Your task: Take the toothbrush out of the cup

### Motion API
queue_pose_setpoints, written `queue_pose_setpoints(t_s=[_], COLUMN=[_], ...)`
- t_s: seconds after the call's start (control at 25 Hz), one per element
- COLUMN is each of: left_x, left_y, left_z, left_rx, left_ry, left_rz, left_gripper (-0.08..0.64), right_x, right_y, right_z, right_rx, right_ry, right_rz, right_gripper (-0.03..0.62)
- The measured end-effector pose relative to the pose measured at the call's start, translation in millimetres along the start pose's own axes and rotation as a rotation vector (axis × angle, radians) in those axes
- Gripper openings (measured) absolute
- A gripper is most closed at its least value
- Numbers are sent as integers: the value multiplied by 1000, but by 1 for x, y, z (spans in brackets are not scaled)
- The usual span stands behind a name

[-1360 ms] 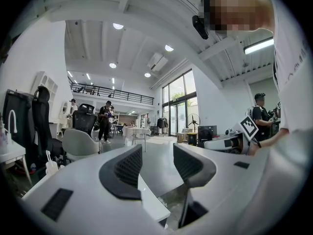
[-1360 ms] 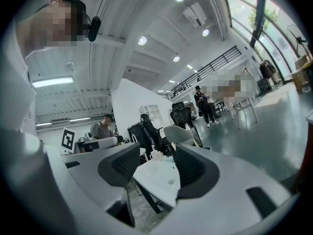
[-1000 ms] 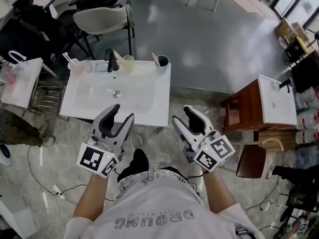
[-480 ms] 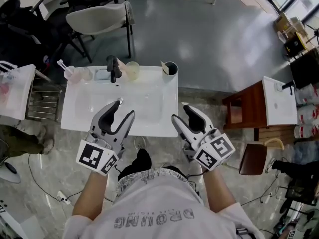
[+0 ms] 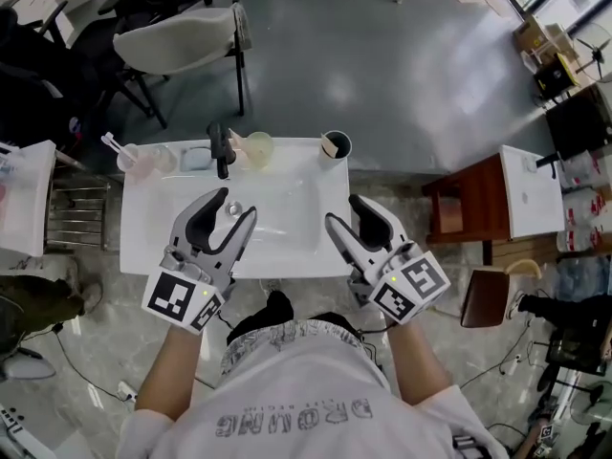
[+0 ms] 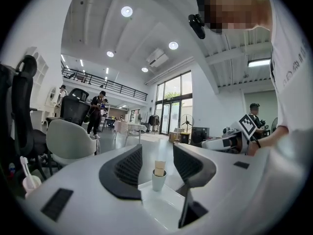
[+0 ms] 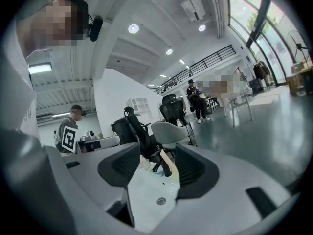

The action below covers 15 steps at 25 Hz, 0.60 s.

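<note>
Washbasin (image 5: 287, 256), white, beneath both grippers. Left gripper (image 5: 234, 208) and right gripper (image 5: 344, 210): jaws apart, nothing held. Pink cup (image 5: 128, 159): back left corner, ahead-left of the left gripper, the nearer one. Toothbrush (image 5: 113, 144): standing in it, leaning up-left in head view. Left gripper view catches its head above the rim at far left; right gripper view shows it unclearly.

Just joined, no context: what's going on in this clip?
A person stands at a white sink with a gripper in each hand. The left gripper and right gripper both hang over the sink's front half, jaws apart, with nothing between them. The toothbrush sits in the pinkish cup at the sink's back left corner, untouched. Nothing has been grasped yet.
</note>
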State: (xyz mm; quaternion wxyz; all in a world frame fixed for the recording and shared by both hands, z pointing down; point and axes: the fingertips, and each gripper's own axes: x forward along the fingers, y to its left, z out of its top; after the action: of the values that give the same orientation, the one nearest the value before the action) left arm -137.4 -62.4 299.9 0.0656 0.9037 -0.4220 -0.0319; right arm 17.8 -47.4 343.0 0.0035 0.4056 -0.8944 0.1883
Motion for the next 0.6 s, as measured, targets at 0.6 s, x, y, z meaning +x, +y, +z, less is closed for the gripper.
queue_pose_setpoints(t_s=[0.6], left_x=[20], left_y=[39], left_z=[1], left_rx=[-8], left_ry=[17], left_rz=[-53], left_gripper=[213], right_x=[33], right_y=[-12], right_z=[4], right_rx=[21], right_ry=[-6], right_rz=[-67], right_gripper=[236])
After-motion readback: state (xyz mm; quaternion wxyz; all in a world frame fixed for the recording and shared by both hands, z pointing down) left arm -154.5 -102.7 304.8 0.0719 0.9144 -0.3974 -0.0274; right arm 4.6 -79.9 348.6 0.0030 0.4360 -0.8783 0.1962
